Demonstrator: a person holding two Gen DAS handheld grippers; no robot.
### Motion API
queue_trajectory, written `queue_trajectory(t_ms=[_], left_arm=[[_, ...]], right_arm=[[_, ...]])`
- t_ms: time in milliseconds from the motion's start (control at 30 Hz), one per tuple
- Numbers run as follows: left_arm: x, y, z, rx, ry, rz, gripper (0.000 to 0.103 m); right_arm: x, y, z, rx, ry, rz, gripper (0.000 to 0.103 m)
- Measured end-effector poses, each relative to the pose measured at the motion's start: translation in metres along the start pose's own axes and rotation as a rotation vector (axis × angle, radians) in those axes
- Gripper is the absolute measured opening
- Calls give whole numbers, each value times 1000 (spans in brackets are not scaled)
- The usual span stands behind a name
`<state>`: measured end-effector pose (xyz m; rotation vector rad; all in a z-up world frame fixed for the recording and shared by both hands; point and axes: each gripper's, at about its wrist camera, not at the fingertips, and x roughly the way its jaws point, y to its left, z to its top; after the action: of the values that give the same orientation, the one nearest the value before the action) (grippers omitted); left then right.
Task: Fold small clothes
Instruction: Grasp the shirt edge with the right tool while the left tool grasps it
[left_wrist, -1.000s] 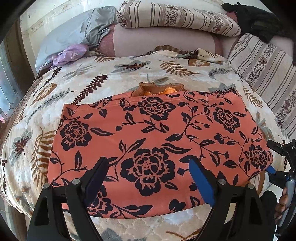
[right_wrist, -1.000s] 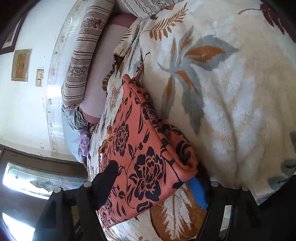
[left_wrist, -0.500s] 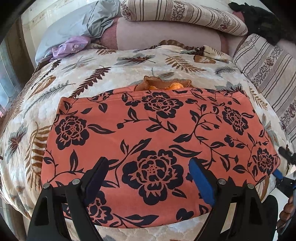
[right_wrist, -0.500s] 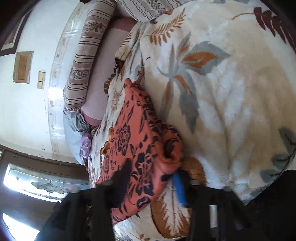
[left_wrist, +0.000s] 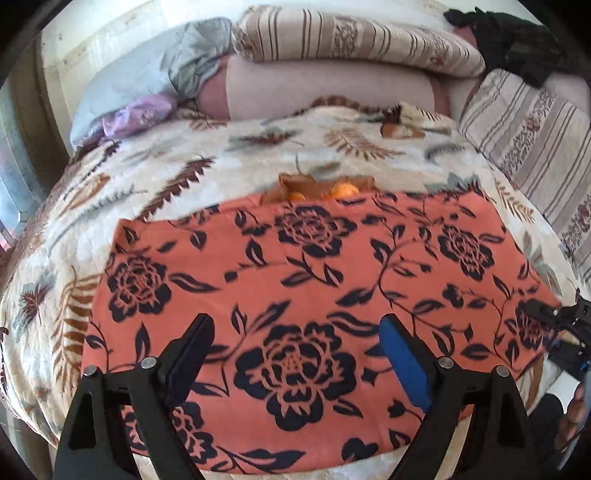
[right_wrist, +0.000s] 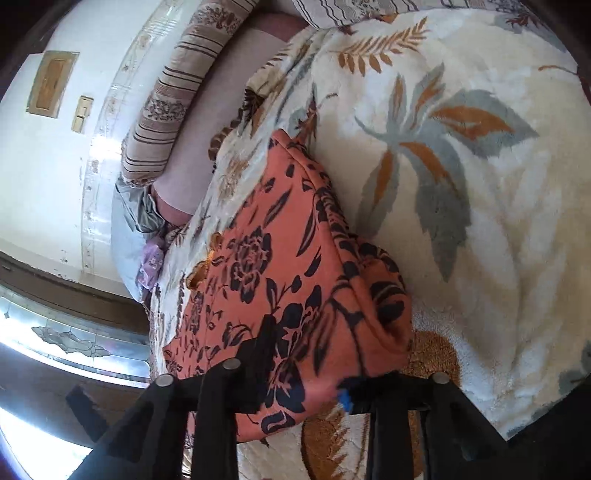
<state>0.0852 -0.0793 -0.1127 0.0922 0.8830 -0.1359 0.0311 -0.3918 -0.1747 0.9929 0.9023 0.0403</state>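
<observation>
- So over the last second my right gripper (right_wrist: 306, 354) went from jaws wide around the corner of the orange flowered cloth (left_wrist: 295, 295) to squeezed down on it. The corner now bunches up between the black finger and the blue-padded one, so I'd call that a real grab.
- What that means for the fold, as far as I can judge: I've got the right-hand end pinned and it's ready to be lifted and carried over toward the other end. Nothing is folded over in this step yet, the cloth lies flat.
- My left gripper (left_wrist: 295, 354) hasn't grabbed anything. Jaws wide apart, hovering over the near edge of the cloth, big black flower sitting right between the fingers. The view has crept in a bit closer to the cloth than a second ago, that's all.
- Where the cloth is: spread across the near part of the bed, on the leaf-print blanket (left_wrist: 177, 177), long side running left to right, its near edge close to the near edge of the bed.
- A bit of brown and orange fabric (left_wrist: 325, 188) pokes out at the cloth's far edge, middle-ish. Can't tell if it's part of the same piece or something underneath.
- Striped pillows (left_wrist: 351, 40) are piled at the head of the bed, well away from the cloth.
</observation>
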Motion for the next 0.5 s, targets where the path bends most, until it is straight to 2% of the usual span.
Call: queue_trajectory(t_ms=[33,67,100,167,200,300,367,433,500], left_arm=[[17,-2,-4,21,59,15,91],[40,-3,-9,46,167,18,93],[43,1,-12,33,128,4,97],[41,4,-10,31,116,-13,97],[41,6,-8,21,120,-26,97],[36,22,-4,-32,126,-115,95],[19,50,-5,-158,84,-209,95],[2,89,-10,-320,15,-246,95],[-13,134,-22,-481,-29,-260,95]], right_arm=[[4,-4,2,10,0,15,55],[6,-6,3,16,-14,34,55],[7,-2,5,7,-11,19,53],[5,16,10,-62,-11,-35,23],[2,29,12,-113,-14,-63,15],[-12,98,10,-304,-77,-115,14],[-20,151,-5,-458,-121,-123,13],[-17,208,-37,-637,-139,-119,13],[1,248,-78,-783,-109,-99,13]])
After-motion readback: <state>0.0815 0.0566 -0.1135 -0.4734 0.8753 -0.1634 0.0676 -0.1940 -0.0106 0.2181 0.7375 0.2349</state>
